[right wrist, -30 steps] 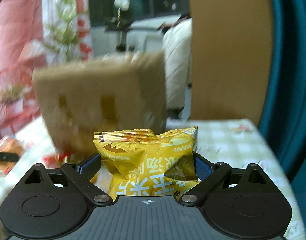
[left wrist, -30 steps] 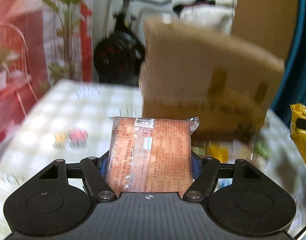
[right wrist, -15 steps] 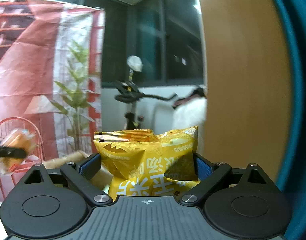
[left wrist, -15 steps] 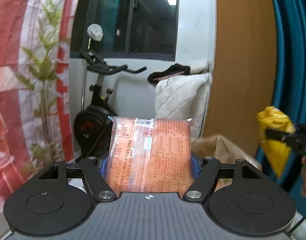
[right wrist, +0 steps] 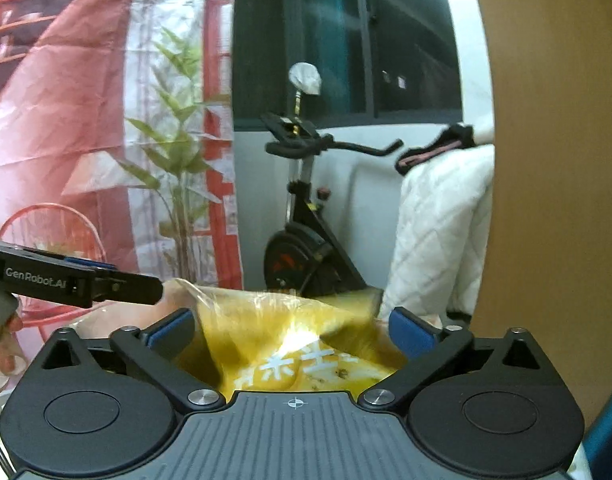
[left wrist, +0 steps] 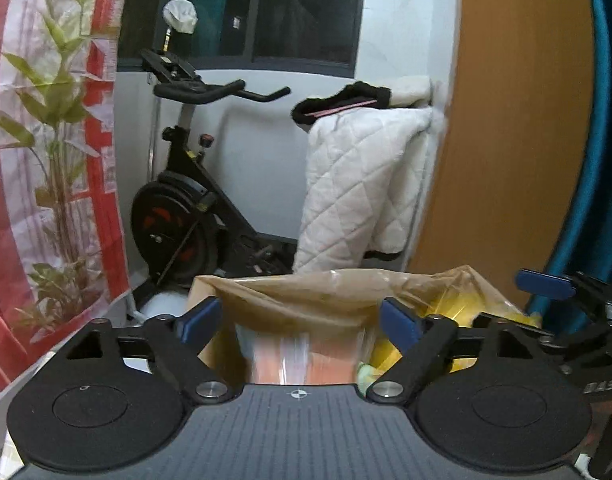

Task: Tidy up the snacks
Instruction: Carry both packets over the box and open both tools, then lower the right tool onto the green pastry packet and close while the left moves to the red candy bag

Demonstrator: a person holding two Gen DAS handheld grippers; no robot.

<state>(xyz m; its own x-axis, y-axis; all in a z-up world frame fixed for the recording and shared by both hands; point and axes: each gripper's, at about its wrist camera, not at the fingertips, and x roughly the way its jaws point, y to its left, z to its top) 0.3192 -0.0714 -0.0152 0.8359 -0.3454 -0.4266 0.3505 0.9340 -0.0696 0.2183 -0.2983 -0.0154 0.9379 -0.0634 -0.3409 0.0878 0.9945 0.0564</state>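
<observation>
Over the open top of the cardboard box (left wrist: 306, 296) is where both grippers sit right now, side by side. Left gripper (left wrist: 300, 320) has its blue pads spread wide, and the jaws have just been opening; the orange snack packet (left wrist: 302, 364) is a blurry smear between them, low down over the box mouth, and neither pad is touching it. Same deal on the other side: the right gripper (right wrist: 292, 326) is as wide as it goes, its jaws have just been opening too, and the yellow snack bag (right wrist: 298, 352) lies between the pads without either one pressing on it, crumpled, with white lettering facing up. From the left camera you can see the right gripper poking in over the right end of the box, with yellow showing under it. From the right camera the left gripper comes in from the left edge, with a bit of a hand (right wrist: 2, 344) behind it. Behind the box stands an exercise bike (left wrist: 186, 208), with a white quilted blanket (left wrist: 361, 188) hanging just right of it and a wooden panel (left wrist: 513, 140) beyond that.
</observation>
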